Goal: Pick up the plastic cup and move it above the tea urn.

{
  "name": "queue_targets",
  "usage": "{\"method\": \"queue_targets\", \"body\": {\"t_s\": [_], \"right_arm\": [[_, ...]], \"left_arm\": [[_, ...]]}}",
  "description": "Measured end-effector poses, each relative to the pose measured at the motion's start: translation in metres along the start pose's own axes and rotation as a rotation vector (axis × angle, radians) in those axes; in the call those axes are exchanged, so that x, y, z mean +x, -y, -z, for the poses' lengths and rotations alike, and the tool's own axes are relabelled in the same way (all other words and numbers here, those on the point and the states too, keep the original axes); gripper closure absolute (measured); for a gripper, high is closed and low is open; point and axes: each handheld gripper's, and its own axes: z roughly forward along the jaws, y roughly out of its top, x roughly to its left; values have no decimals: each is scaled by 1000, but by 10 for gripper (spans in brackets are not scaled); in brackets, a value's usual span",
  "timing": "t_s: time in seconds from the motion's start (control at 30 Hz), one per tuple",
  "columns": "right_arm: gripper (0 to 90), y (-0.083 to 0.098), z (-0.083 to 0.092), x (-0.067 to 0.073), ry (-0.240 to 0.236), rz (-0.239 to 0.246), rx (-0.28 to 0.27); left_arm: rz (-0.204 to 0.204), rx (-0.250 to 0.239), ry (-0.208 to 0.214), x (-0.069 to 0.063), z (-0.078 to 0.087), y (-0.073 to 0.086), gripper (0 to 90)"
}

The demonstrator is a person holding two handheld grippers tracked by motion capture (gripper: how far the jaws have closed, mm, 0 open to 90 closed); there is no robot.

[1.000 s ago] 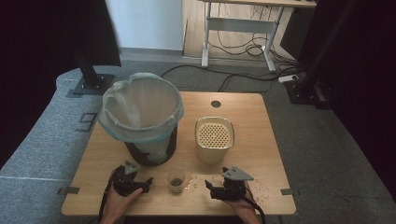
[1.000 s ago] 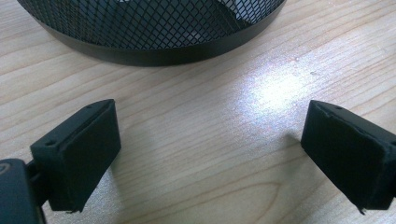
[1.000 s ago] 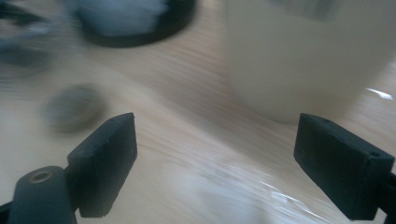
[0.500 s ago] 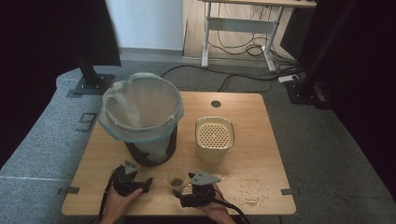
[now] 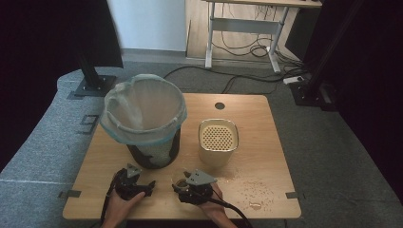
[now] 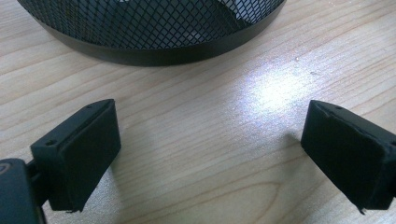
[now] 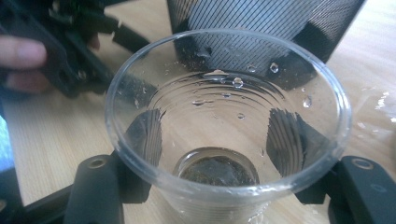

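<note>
Right gripper (image 7: 224,186) just closed on the plastic cup (image 7: 227,121) — lift level, gently, avoiding crushing or spilling.

A black mesh wastebasket (image 5: 151,154) lined with a pale plastic bag (image 5: 142,111) is standing on the wooden table (image 5: 266,137). A cream perforated-top container (image 5: 217,142) is sitting just beside it. Spilled grains (image 5: 256,192) are lying scattered near the table's front right edge.

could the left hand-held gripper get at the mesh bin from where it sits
Probably yes: the left hand-held gripper sits open on bare table, with the mesh bin straight ahead and nothing between them.
</note>
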Motion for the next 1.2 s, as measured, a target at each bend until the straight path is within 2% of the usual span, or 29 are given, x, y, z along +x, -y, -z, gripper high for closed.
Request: {"method": "queue_targets", "body": {"t_s": [0.2, 0.4, 0.47, 0.5, 0.6, 0.93, 1.2], "right_arm": [[382, -6, 32, -10, 15, -18, -54], [386, -7, 77, -25, 69, -30, -100], [386, -7, 82, -27, 81, -31, -105], [386, -6, 96, -34, 108, -42, -121], [387, -4, 111, -42, 135, -55, -136], [388, -6, 148, -65, 230, -63, -174], [389, -27, 172, -87, 319, -102, -218]], "left_arm": [[0, 0, 0, 0, 0, 0, 43], [1, 0, 1, 0, 0, 0, 43], [1, 0, 0, 0, 0, 0, 43], [0, 0, 0, 0, 0, 0, 43], [0, 0, 0, 0, 0, 0, 43], [-2, 2, 0, 0, 0, 0, 43], [-5, 3, 0, 0, 0, 0, 43]]}}
